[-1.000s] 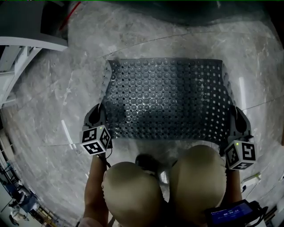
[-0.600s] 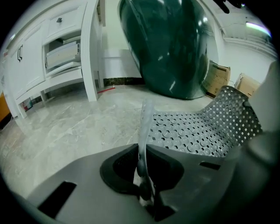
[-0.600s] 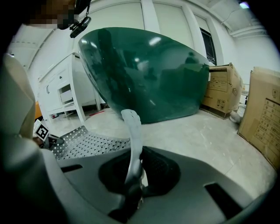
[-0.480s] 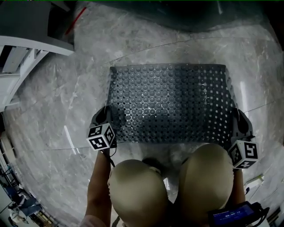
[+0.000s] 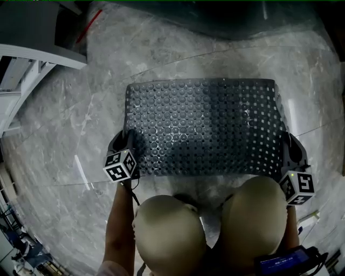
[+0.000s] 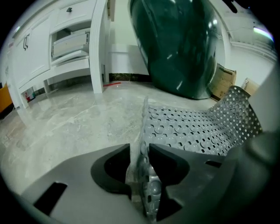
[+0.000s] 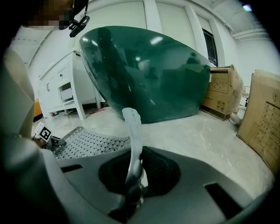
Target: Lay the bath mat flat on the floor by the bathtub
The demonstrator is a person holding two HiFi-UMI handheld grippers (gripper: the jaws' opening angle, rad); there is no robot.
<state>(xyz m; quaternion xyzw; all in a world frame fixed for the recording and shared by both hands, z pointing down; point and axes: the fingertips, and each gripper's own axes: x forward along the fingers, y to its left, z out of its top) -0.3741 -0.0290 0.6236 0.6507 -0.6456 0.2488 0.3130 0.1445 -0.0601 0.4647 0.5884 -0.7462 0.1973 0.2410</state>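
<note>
The dark grey studded bath mat (image 5: 199, 126) lies spread on the marble floor in front of the dark green bathtub (image 5: 242, 16). My left gripper (image 5: 131, 143) is at the mat's near left corner. Its jaws have just been opening, and the mat's edge (image 6: 144, 131) still stands upright between them without being pinched. My right gripper (image 5: 285, 146) is shut on the near right corner. There the mat's edge (image 7: 133, 127) curls up out of the jaws. In the left gripper view the far right side of the mat (image 6: 236, 111) is still raised.
A white cabinet (image 6: 65, 39) stands to the left of the bathtub (image 6: 179, 48). Cardboard boxes (image 7: 223, 92) stand to the tub's right. The person's knees (image 5: 167, 232) crouch just behind the mat's near edge.
My left gripper has sunk toward the floor with the mat's left corner. The mat's left edge has spread outward and lies flatter. The right gripper has stayed put.
</note>
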